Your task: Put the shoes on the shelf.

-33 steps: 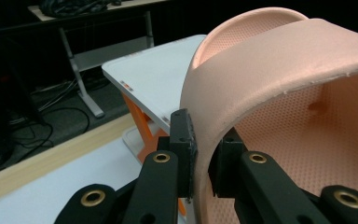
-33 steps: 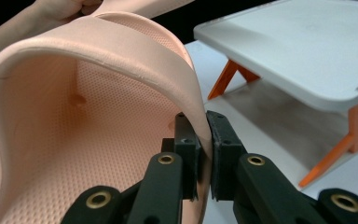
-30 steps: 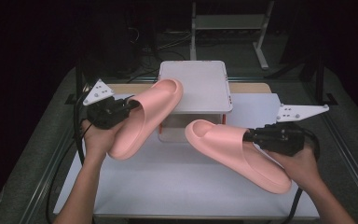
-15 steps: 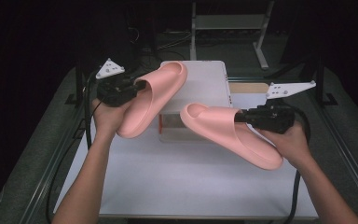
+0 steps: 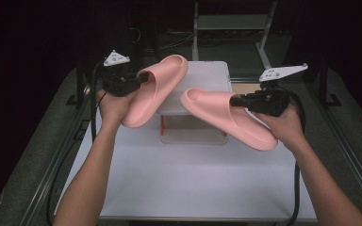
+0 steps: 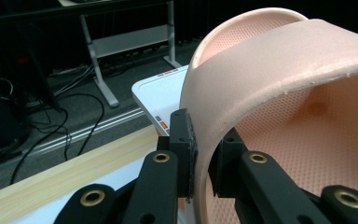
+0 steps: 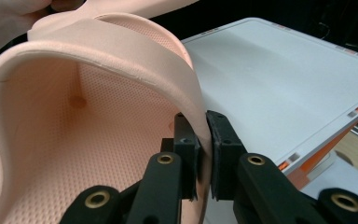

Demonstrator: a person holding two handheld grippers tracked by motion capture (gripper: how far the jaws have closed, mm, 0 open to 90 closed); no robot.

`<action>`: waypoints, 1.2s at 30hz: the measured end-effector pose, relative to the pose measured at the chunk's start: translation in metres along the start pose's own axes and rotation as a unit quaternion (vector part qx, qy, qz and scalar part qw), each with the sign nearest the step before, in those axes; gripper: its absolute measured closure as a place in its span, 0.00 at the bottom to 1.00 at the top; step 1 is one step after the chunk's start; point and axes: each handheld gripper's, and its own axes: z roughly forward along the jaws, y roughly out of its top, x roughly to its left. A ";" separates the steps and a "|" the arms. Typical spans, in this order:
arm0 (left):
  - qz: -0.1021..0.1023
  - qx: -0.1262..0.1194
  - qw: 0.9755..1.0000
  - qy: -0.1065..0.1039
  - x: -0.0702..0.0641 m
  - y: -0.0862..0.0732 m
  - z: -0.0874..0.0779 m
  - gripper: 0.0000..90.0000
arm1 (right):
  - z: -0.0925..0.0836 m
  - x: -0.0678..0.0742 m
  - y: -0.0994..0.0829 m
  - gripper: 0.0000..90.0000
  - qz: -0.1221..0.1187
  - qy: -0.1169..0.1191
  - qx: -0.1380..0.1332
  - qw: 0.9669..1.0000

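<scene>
we hold the left slipper [image 5: 154, 89] by its strap in the clamped left gripper [image 5: 141, 78] and the right slipper [image 5: 226, 117] likewise in the right gripper [image 5: 235, 100], above the box [image 5: 202, 75].

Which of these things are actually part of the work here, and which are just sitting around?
In use:
left slipper, clamped by the left gripper
right slipper, clamped by the right gripper

Just there:
white lidded box
white table
wooden board
metal stand
</scene>
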 end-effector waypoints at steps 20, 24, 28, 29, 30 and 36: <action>-0.012 0.028 0.999 0.026 0.021 0.007 0.019 0.90 | 0.030 -0.033 0.022 0.92 0.027 -0.036 0.005 0.999; -0.020 0.033 0.999 0.024 0.024 0.006 0.024 0.90 | 0.033 -0.040 0.024 0.92 0.035 -0.048 0.005 0.998; -0.020 0.030 0.999 0.018 0.021 0.009 0.027 0.90 | 0.038 -0.050 0.027 0.92 0.046 -0.060 0.004 0.997; -0.015 0.034 0.999 0.020 0.020 0.010 0.028 0.90 | 0.038 -0.050 0.027 0.92 0.046 -0.060 0.004 0.997; -0.014 0.035 0.999 0.021 0.020 0.011 0.029 0.90 | 0.039 -0.052 0.028 0.92 0.050 -0.066 0.002 0.997; -0.013 0.036 0.999 0.018 0.018 0.015 0.033 0.90 | 0.039 -0.059 0.028 0.92 0.065 -0.085 -0.003 0.994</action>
